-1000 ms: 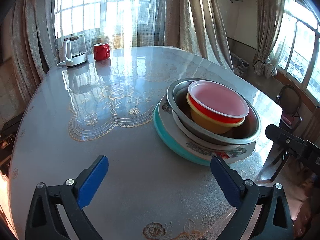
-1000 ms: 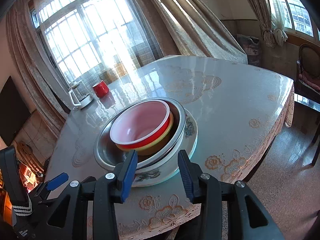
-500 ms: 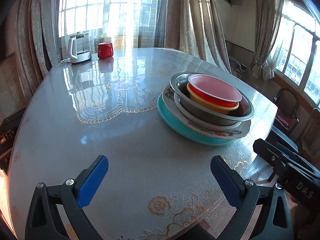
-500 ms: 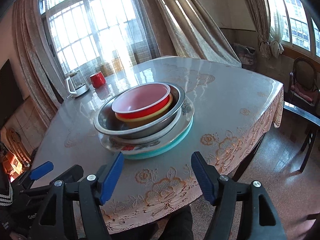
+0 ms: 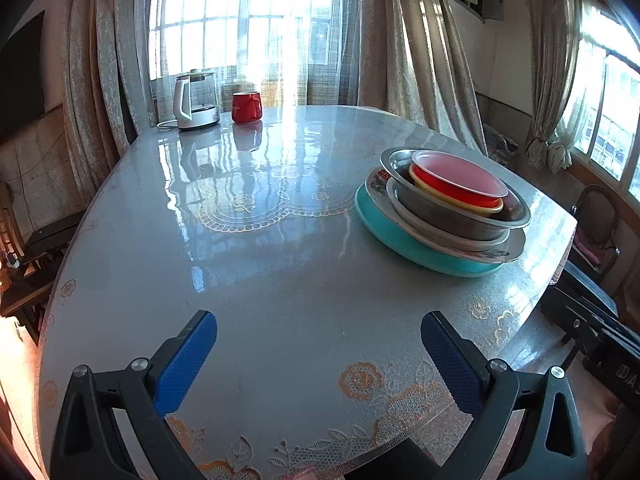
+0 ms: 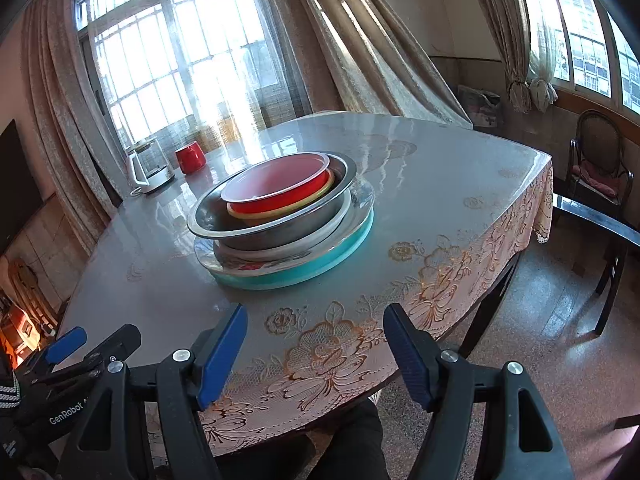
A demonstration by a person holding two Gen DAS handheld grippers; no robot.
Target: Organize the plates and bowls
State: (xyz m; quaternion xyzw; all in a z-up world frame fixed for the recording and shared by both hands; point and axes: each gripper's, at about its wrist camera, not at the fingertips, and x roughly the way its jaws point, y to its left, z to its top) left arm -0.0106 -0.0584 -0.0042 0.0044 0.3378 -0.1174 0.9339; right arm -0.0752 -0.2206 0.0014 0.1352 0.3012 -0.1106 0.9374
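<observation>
Your left claw (image 5: 319, 340) and right claw (image 6: 315, 332) both gape empty at the near edge of the glossy lace-covered surface (image 5: 260, 272). The nested stack, red plastic bowl (image 6: 280, 186) in a steel basin (image 6: 272, 216) on a teal round plate (image 6: 304, 270), sits toward the right edge. Any careless nudge there could slide it off.

The table (image 5: 256, 240) wears a glossy clear cover over lace-patterned cloth (window glare streaks it). Near its right edge, a dull-sheened metal basin (image 5: 472, 216) holds a smooth red plastic bowl (image 5: 460, 184); beneath, a glazed floral plate (image 5: 496, 250) sits on a matt teal one (image 5: 400, 232).
</observation>
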